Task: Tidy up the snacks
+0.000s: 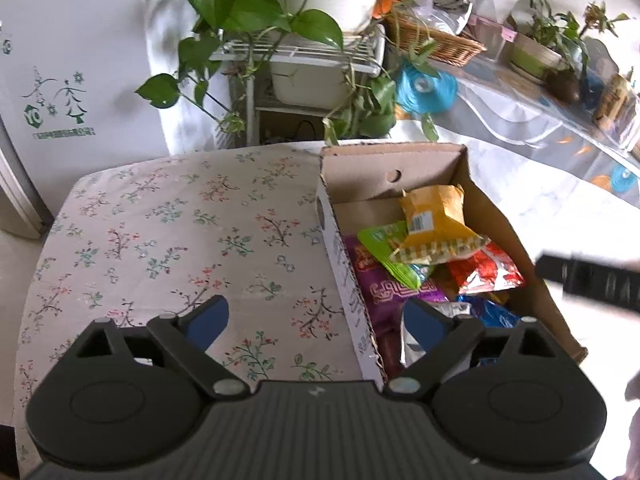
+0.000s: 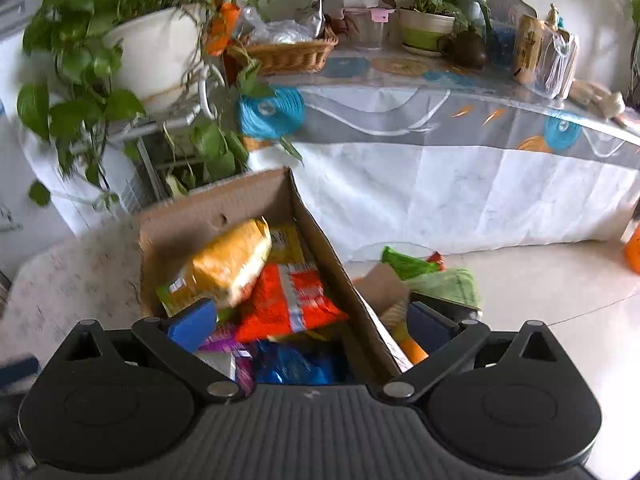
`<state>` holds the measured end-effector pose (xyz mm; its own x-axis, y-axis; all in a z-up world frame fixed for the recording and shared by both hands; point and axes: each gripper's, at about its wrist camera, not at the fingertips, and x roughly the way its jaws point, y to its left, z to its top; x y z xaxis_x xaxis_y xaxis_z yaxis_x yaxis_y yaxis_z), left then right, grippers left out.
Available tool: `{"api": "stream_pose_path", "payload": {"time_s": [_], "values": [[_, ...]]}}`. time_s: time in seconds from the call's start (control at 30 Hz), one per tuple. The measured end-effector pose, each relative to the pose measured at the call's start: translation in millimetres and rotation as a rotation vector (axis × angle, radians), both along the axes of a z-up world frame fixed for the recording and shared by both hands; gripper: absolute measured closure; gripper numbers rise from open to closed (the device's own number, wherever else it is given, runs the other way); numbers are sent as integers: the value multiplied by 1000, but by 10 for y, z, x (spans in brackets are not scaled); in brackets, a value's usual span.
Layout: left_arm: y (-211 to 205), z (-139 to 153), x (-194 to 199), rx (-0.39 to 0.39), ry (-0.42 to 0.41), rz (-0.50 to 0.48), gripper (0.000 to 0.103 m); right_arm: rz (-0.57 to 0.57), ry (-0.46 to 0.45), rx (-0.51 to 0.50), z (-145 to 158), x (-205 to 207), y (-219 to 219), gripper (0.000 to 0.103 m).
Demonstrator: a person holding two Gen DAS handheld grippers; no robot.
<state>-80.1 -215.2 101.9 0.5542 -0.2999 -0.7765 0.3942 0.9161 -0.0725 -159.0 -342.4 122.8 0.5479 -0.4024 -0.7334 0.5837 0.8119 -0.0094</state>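
The left gripper (image 1: 316, 322) has its jaws spread wide with nothing between the blue pads; it hovers over the near left wall of the cardboard box (image 1: 340, 248), one pad above the floral cloth of the counter (image 1: 168, 216) and the other above the box's contents. The right gripper (image 2: 310, 324) also has its jaws spread wide and pinches nothing: its left pad is over the snacks, its right pad outside the box's right wall.

The snacks lie loose in the open box, which sits at the counter's right edge. On top is a yellow packet (image 1: 434, 216) (its barcode faces up), tilted against the far wall and resting on a green packet (image 1: 390, 252) and a red packet (image 1: 486, 272). A purple packet (image 1: 384, 292) lies along the left wall, and a blue packet (image 2: 292, 364) sits nearest the grippers. The right wrist view is blurred.

Outside the box, low to its right, a few more green and red wrappers (image 2: 412, 264) show; what they rest on cannot be told. Beyond stand a potted trailing plant (image 1: 256, 12) on a white rack, and a long table with a wicker basket (image 2: 290, 54).
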Motion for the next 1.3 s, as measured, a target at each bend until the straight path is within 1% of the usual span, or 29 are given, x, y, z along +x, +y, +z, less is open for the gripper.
{"api": "stream_pose_path", "payload": {"time_s": [0.07, 0.27, 0.47, 1.0, 1.3], "values": [[-12, 9, 5, 11, -3, 13, 8, 13, 22, -5, -28, -7, 22, 0], [-78, 9, 59, 34, 10, 33, 7, 10, 21, 14, -24, 6, -14, 0], [-146, 28, 86, 61, -4, 44, 6, 15, 36, 13, -44, 42, 19, 0], [-240, 10, 122, 111, -6, 40, 4, 18, 56, 0, -56, 115, 30, 0], [-239, -8, 154, 117, 2, 31, 5, 14, 64, -10, -58, 139, 32, 0]]}}
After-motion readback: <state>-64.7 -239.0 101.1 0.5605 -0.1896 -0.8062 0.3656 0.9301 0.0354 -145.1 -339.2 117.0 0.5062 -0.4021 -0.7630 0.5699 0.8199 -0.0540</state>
